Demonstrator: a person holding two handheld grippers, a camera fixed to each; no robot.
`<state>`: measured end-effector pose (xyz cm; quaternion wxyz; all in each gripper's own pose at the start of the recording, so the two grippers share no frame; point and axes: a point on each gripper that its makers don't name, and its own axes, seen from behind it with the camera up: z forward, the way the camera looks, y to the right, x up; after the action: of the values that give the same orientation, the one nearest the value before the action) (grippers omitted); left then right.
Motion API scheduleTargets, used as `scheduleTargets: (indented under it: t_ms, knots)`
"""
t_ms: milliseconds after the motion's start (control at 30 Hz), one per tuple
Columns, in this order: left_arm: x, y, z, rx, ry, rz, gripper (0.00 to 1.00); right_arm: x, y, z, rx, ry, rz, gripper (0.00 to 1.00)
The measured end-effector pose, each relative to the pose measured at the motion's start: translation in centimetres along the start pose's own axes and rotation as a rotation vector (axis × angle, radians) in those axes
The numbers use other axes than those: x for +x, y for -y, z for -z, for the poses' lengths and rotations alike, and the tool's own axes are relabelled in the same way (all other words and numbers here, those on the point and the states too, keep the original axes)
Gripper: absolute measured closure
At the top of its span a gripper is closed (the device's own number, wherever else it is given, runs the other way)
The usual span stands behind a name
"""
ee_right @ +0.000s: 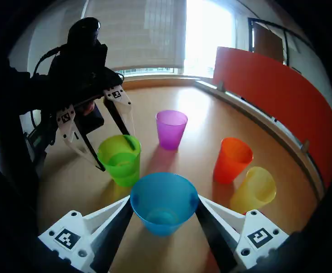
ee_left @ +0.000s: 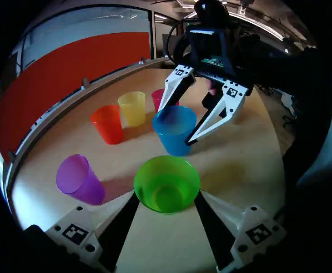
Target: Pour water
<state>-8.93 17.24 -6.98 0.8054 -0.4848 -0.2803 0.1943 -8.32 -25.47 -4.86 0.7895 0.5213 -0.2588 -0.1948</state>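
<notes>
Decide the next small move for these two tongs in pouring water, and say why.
Probably lift the blue cup just off the table. The right tongs clasp it on both sides, the left tongs likewise clasp the green cup, and both cups stand upright side by side; which one holds water I cannot tell.

The table [ee_left: 243,159] is light brown wood with a smooth, shiny top. A long red board [ee_left: 75,68] stands along one edge of it. Above the board is a pane of glass [ee_left: 88,25]. Long lamps [ee_left: 257,22] glow on the ceiling. A big window [ee_right: 207,32] lets in bright white daylight, and a pale blind [ee_right: 134,32] hangs beside it.
</notes>
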Motion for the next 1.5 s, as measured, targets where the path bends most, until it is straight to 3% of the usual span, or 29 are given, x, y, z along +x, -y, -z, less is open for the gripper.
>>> scheduleTargets:
  t_ms: [800,1100,1500]
  knots:
    - [-0.1,0.1,0.0,-0.002,-0.005,0.017,0.16,-1.2,0.1,0.1,-0.002,0.017,-0.019,0.07]
    - [-1.3,0.0,-0.6,0.004,0.031,-0.001,0.16,-1.9,0.2,0.1,-0.009,0.036,-0.007,0.04]
    - [-1.3,0.4,0.1,0.014,0.035,-0.001,0.16,-2.5,0.1,0.7,-0.022,0.044,-0.016,0.01]
